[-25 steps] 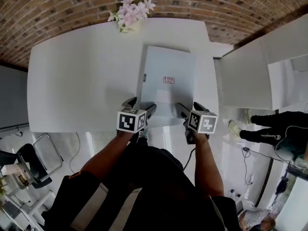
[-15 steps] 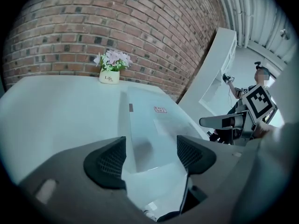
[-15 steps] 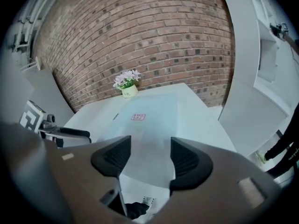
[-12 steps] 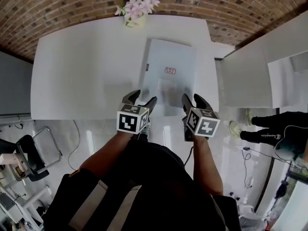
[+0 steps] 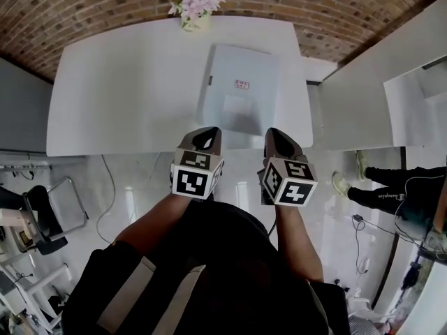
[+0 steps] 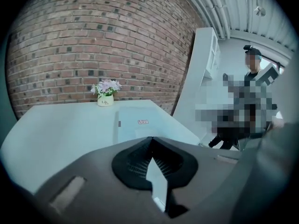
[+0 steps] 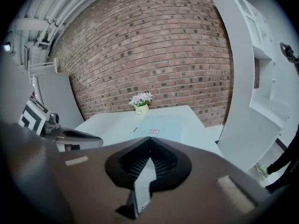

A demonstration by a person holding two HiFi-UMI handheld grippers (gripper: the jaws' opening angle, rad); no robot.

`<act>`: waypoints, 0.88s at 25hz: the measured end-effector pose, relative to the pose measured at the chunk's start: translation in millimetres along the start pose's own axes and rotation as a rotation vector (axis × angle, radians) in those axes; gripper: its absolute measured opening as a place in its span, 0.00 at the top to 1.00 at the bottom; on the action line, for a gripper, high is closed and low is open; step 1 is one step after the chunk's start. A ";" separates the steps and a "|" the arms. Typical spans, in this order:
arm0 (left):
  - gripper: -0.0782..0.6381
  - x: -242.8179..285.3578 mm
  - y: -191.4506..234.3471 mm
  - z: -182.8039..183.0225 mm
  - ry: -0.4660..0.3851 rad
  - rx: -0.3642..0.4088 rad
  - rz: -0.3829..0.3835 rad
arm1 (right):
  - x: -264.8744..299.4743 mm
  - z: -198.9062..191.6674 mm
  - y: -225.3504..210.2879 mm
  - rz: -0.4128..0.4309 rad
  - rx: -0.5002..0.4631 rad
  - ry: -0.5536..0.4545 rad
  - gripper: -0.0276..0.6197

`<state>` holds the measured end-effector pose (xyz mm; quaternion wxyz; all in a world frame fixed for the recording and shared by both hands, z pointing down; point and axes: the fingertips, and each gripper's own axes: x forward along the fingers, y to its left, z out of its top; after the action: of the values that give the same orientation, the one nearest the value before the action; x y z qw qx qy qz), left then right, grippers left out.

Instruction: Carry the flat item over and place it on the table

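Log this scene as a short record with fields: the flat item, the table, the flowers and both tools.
Flat item: pale grey rectangular panel with a small red label, lying flat on the table, held by neither tool
Table: white rectangular tabletop, against a brick wall
Flowers: pink flowers in a small white pot, at the table's far edge, apart from the panel
Left tool: jaws have just been closing, now shut, nothing between them
Right tool: jaws have just been closing, now shut, nothing between them

The red label [image 5: 242, 84] on the flat item [image 5: 241, 121] is too small to read — likewise the print on the vase [image 6: 105, 101]. A bystander [image 5: 391, 194] is cut off at the edge — legs only.
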<state>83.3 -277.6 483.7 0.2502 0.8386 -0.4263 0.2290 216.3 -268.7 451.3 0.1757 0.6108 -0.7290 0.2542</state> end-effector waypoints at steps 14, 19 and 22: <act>0.88 -99.4 -63.6 -37.0 -0.102 -0.014 0.083 | -101.5 -38.6 44.5 0.106 -0.080 -0.088 0.96; 0.88 -138.0 -74.8 -56.8 -0.116 -0.013 0.118 | -129.9 -59.6 67.2 0.140 -0.081 -0.108 0.96; 0.88 -158.7 -80.7 -61.4 -0.125 -0.008 0.134 | -145.6 -68.6 79.5 0.160 -0.072 -0.112 0.96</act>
<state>55.4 -103.3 418.1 0.2108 0.8198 -0.4971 0.1908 162.7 -102.0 412.0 0.1356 0.5570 -0.7929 0.2065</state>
